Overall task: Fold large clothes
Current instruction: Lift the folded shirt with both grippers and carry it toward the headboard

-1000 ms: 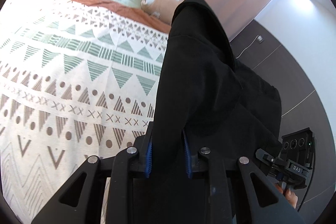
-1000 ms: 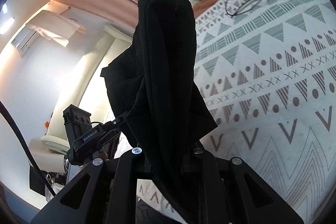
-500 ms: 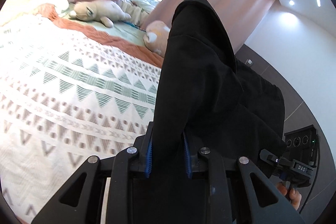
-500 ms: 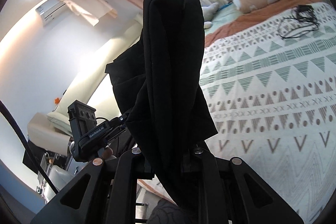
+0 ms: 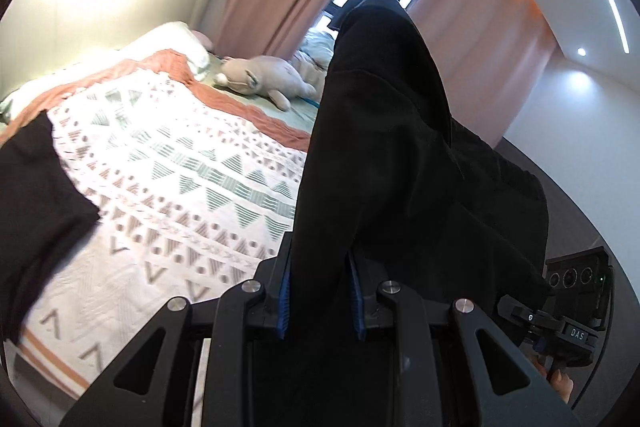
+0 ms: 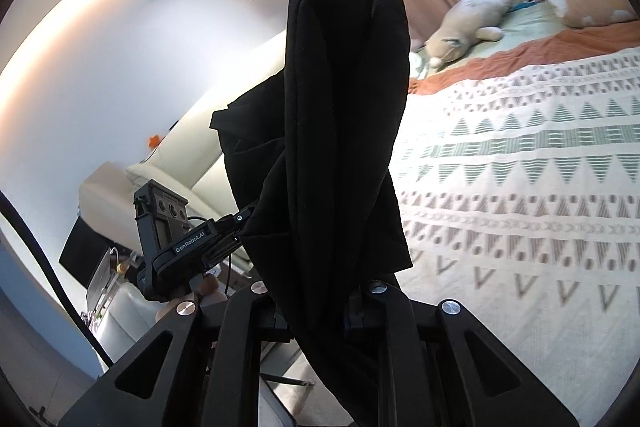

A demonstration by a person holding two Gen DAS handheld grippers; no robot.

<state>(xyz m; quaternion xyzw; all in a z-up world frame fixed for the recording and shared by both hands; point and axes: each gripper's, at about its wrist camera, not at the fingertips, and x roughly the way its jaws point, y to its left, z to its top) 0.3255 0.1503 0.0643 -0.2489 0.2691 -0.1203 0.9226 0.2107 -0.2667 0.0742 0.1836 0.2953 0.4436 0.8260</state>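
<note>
Both the left gripper and right gripper are clamped on the black garment, raised near the patterned bed.

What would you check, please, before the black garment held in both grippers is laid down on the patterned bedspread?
1. Left gripper clamped on the black garment: ok, cloth sits between the blue pads.
2. Right gripper clamped on the garment: ok, cloth runs between its fingers.
3. Garment clear of the bedspread: cannot tell, the lower hem is out of view.
4. Landing area on the bedspread: not ok, another dark cloth lies at the left edge.
5. Plush toy out of the way: ok, it lies by the pillows, at the far end.
6. Garment hanging flat: not ok, it is bunched into folds.
</note>
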